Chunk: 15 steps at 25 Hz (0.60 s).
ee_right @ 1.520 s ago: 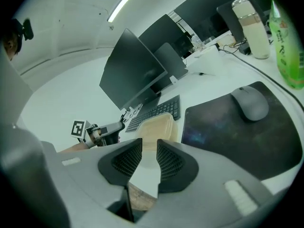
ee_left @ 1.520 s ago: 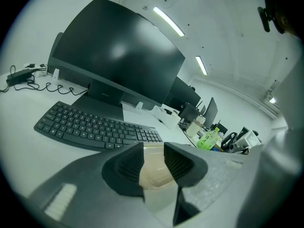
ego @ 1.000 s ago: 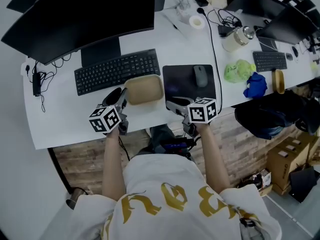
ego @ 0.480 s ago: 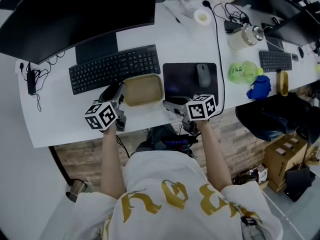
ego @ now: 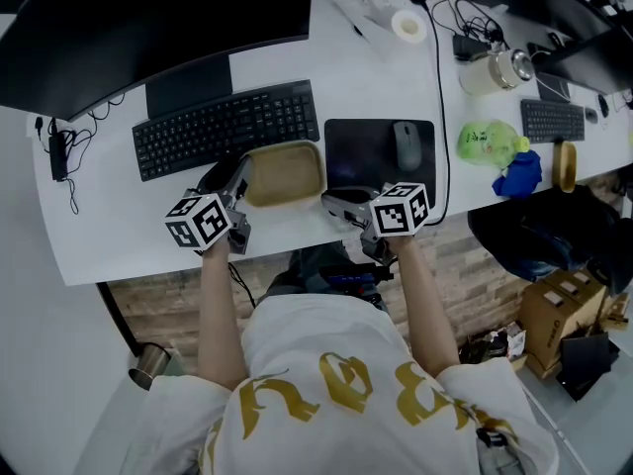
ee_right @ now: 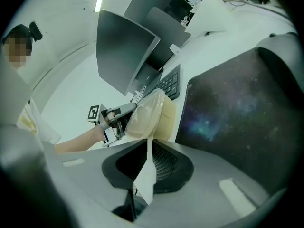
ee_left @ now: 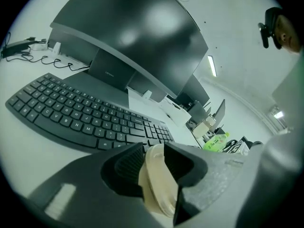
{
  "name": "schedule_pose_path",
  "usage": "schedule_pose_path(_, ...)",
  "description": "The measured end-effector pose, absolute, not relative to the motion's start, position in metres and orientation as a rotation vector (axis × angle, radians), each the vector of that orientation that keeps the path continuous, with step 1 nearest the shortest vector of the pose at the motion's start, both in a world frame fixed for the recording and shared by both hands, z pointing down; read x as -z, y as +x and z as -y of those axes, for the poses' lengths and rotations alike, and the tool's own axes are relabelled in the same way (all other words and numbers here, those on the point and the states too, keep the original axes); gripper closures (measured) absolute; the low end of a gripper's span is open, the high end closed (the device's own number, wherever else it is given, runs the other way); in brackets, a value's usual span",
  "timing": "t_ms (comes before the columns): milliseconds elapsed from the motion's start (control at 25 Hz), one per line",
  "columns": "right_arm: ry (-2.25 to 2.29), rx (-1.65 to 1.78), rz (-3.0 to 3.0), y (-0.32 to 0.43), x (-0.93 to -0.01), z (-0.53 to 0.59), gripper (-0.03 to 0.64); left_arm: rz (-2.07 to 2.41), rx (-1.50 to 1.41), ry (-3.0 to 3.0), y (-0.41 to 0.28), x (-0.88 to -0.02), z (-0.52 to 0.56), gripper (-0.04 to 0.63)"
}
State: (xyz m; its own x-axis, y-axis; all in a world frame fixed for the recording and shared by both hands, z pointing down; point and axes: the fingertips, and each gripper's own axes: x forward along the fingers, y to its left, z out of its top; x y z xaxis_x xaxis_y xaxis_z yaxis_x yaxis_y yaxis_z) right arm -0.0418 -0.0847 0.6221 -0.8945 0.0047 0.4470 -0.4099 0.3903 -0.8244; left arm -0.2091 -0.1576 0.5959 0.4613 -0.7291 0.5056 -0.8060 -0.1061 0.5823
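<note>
While clamped by the left gripper (ee_left: 153,152), the beige tray (ego: 285,173) is seemingly pinched opposite by the right gripper (ee_right: 148,148).

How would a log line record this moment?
left gripper shut on beige container | right gripper shut on beige container | near keyboard

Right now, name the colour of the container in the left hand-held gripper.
Beige container, best seen in the head view.

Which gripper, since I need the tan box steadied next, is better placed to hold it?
Left, probably: the left gripper clamps the tan box by its rim, while the right gripper pinches only a thin pale flap at its side.
</note>
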Motion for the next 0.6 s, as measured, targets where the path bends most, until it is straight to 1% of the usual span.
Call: schedule_pose_path(600, 0.345, -1.491, 2.281, -0.0442, -0.6165, 0.0839, 0.572, 1.286, -0.095, 1.850, -0.2094, -0.5928, 0.1577, 0.468)
